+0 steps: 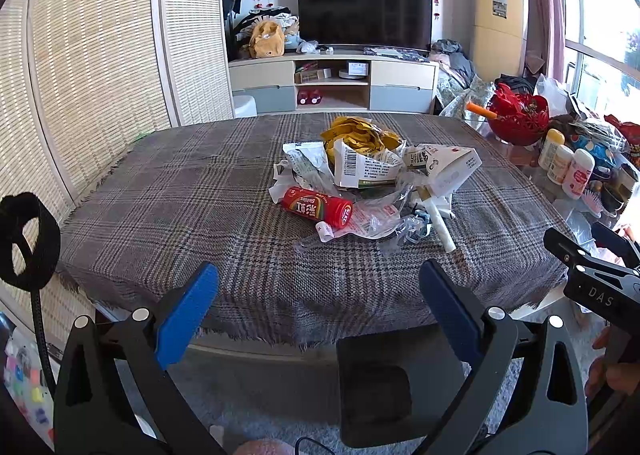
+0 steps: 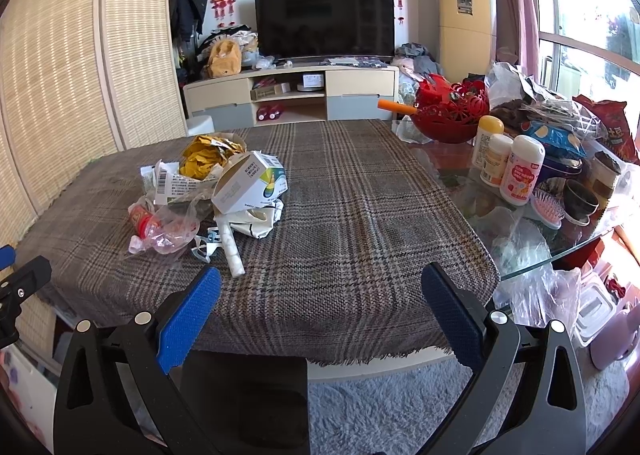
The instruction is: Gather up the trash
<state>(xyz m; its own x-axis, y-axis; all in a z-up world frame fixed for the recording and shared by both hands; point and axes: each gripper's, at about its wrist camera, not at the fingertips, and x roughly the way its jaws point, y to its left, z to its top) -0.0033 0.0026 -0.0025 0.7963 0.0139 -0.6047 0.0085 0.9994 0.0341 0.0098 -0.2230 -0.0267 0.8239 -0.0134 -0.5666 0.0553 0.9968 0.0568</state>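
Living-room setting: plaid-clothed surface with a TV behind. Left tool spread wide, pinching nothing, held off the near edge of the surface; right tool likewise spread and empty, at the same edge; neither touches anything. Outward from the tools: bare cloth, then the trash pile, mid-surface in the left view and left of centre in the right view. Nearest pieces: white tube, red can on its side, clear wrap; behind them a torn box and a yellow wrapper. No bin identified in either view. Judgement: first reach not yet begun. Take rigid items first (can, across its body), approaching low; film will likely slip, so bunch it before closing. Keep clear of the bottles on the glass to the right.
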